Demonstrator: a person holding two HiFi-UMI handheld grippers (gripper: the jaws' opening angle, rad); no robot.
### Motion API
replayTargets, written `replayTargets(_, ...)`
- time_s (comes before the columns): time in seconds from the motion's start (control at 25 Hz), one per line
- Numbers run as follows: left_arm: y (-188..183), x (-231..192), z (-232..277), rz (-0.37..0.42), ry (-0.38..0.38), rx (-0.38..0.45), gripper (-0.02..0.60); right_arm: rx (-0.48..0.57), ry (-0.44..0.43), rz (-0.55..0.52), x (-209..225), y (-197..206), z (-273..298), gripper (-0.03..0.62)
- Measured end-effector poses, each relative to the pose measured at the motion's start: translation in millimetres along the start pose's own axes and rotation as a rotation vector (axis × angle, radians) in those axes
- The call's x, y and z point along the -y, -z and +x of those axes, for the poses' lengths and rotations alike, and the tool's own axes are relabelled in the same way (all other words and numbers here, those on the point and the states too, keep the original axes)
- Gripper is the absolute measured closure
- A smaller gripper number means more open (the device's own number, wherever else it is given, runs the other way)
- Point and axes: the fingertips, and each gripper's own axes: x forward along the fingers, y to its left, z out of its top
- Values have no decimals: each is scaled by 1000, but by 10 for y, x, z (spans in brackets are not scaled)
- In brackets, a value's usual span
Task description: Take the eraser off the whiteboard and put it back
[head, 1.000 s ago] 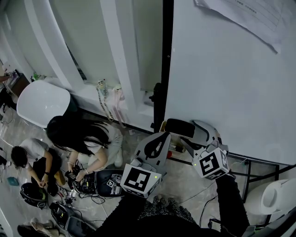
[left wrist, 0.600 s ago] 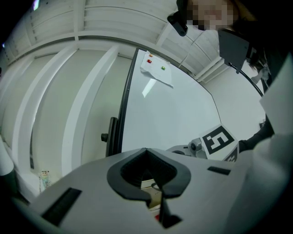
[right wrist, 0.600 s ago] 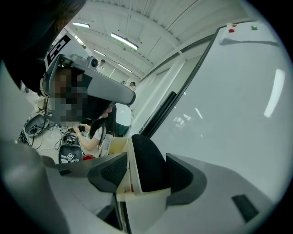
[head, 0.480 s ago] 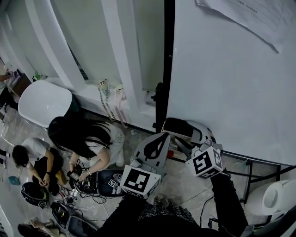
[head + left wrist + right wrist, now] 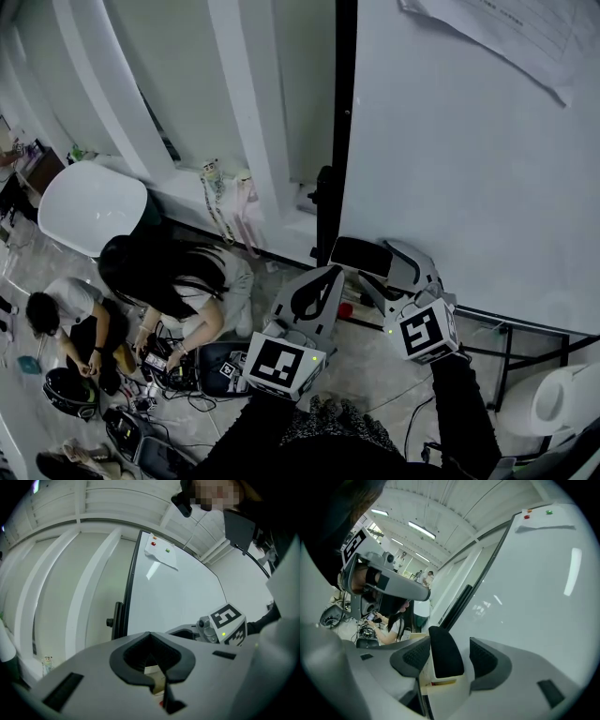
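The eraser (image 5: 364,255) is a white block with a black face, and it sits between the jaws of my right gripper (image 5: 377,268), just off the lower left corner of the whiteboard (image 5: 469,169). In the right gripper view the eraser (image 5: 446,654) stands upright in my right gripper (image 5: 449,645), whose pads close in on both its sides, with the whiteboard (image 5: 529,583) beyond. My left gripper (image 5: 328,276) hovers left of it, shut and empty. In the left gripper view its tips (image 5: 150,635) meet, facing the whiteboard (image 5: 173,597).
The board's black frame post (image 5: 335,141) and stand legs (image 5: 506,349) are close by. A sheet of paper (image 5: 506,37) hangs on the board. People (image 5: 173,281) sit on the floor at left among cables and devices. White chairs stand at the left (image 5: 89,202) and lower right (image 5: 562,394).
My right gripper with the eraser swayed slightly left and came back. The left gripper has stayed put.
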Motion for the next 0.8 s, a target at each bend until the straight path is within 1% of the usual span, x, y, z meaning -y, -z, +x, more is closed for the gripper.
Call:
replayTargets(0.12, -31, 60, 20, -6, 4, 6, 575, 24, 19, -4, 31, -99, -127, 322)
replayTargets(0.2, -35, 112, 16, 5, 12, 3, 575, 67, 27, 29, 56, -158, -219, 324)
replayTargets(0.24, -39, 139, 13, 9, 15, 2, 575, 87, 38, 55, 80, -182, -274, 347)
replayTargets(0.28, -48, 167, 11, 10, 16, 3, 575, 101, 57, 79, 113, -199, -334, 393)
replayTargets(0.36, -77, 226, 3, 12, 20, 6, 575, 115, 106, 105, 184, -205, -447, 549)
replayTargets(0.4, -89, 259, -7, 21, 25, 5, 575, 123, 122, 112, 206, -202, -495, 583)
replayTargets(0.64, -160, 431, -75, 46, 27, 15, 575, 165, 146, 188, 233, -242, -735, 583)
replayTargets(0.72, -176, 484, -95, 57, 25, 15, 576, 177, 157, 229, 238, -257, -810, 583)
replayTargets(0.8, -203, 536, -127, 62, 17, 16, 575, 176, 178, 293, 243, -242, -893, 585)
